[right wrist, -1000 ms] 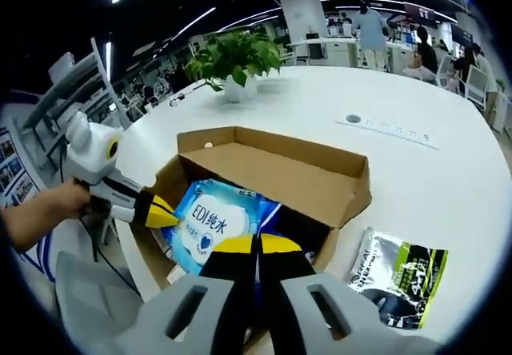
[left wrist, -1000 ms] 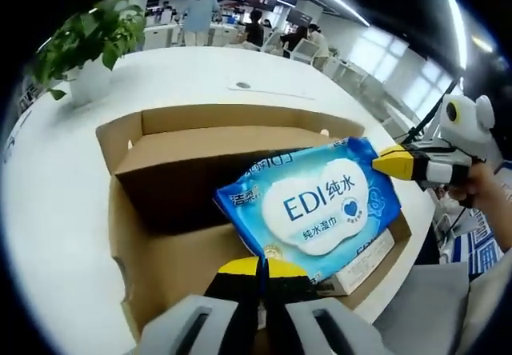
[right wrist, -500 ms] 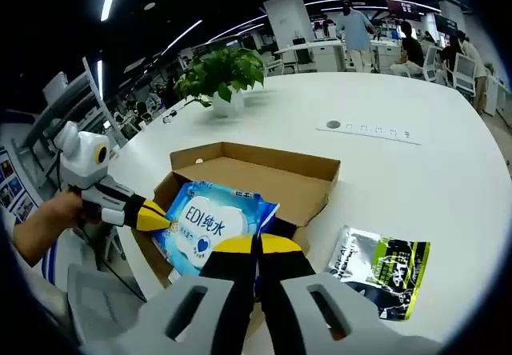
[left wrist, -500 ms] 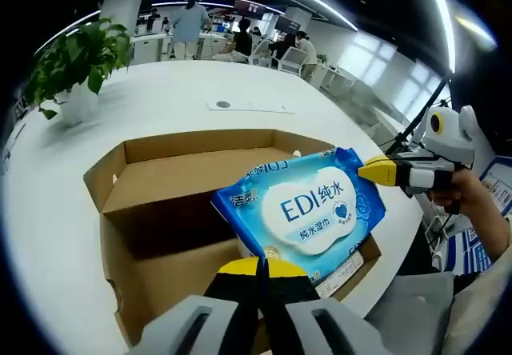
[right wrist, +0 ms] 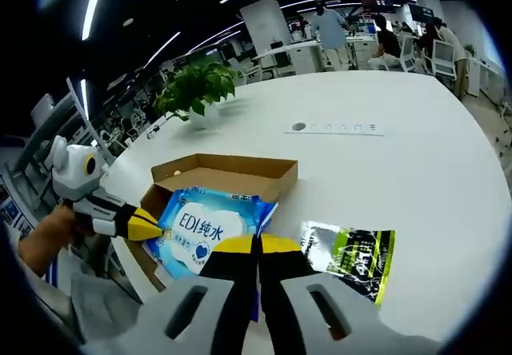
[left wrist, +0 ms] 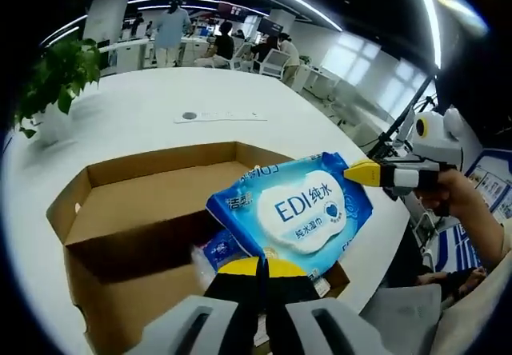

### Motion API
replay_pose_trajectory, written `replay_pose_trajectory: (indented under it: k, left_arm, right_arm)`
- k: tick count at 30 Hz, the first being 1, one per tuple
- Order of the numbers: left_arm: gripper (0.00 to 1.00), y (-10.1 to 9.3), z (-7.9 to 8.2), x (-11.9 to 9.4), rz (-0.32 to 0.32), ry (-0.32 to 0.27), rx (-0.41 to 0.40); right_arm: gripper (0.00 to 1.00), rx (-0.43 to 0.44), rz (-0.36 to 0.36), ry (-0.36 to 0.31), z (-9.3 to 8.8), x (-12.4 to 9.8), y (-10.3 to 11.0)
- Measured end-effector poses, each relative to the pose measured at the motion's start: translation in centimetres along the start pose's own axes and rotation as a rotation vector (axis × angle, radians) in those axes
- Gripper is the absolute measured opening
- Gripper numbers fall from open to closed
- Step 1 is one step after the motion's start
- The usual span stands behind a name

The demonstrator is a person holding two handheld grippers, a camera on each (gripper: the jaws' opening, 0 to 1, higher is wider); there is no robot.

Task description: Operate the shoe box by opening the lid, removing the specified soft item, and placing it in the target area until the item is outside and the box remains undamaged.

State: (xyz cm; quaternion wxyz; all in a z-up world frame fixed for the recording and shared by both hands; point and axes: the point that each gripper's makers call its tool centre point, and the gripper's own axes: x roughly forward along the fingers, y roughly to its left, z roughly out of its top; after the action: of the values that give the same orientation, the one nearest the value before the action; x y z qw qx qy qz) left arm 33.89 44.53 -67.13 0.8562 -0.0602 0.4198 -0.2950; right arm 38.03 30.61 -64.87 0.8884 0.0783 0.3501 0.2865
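Wet-wipe pack (left wrist: 292,211) hangs above the open cardboard shoe box (left wrist: 136,211), which sits at the tabletop's near edge, and you hold the pack at both ends. Your left gripper (left wrist: 262,269) has its yellow-tipped jaws closed on the pack's near edge; your right gripper (left wrist: 362,173) pinches the far corner, jaws shut on it. Keep both grips level so the soft pack does not sag or twist, and lift until it clears the box wall before you carry it sideways. To the right of the box, in the right gripper view, a green-and-silver pouch (right wrist: 352,255) lies on the white table (right wrist: 432,179); I judge the bare surface near it a fair target. Lower the pack flat, then release both ends together.
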Motion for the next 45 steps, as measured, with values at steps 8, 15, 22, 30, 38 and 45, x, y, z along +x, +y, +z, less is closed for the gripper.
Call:
replay_pose_trajectory:
  k: [8, 15, 22, 30, 38, 45]
  left_arm:
    - [0.00, -2.6, 1.2, 1.6, -0.044, 0.002, 0.025]
    - [0.00, -5.2, 2.1, 3.7, -0.089, 0.008, 0.045]
    - [0.00, -8.0, 2.5, 5.8, -0.129, 0.026, 0.086]
    - [0.00, -9.7, 2.4, 8.5, -0.147, 0.066, 0.126]
    - [0.00, -9.2, 2.1, 11.1, -0.122, 0.126, 0.168]
    - [0.00, -7.9, 2.3, 12.8, -0.065, 0.191, 0.242]
  right_arm:
    - [0.00, 0.029, -0.041, -0.012, -0.1, -1.8, -2.9]
    - [0.00, 0.067, -0.086, -0.026, -0.4, -3.8, -5.7]
    - [0.00, 0.085, -0.143, -0.024, -1.2, -5.7, -8.5]
    - [0.00, 0.101, -0.191, -0.009, -2.1, -6.2, -11.5]
    - [0.00, 0.100, -0.206, 0.013, -3.2, -4.7, -13.4]
    - [0.00, 0.103, -0.212, 0.023, -3.8, -2.4, -14.7]
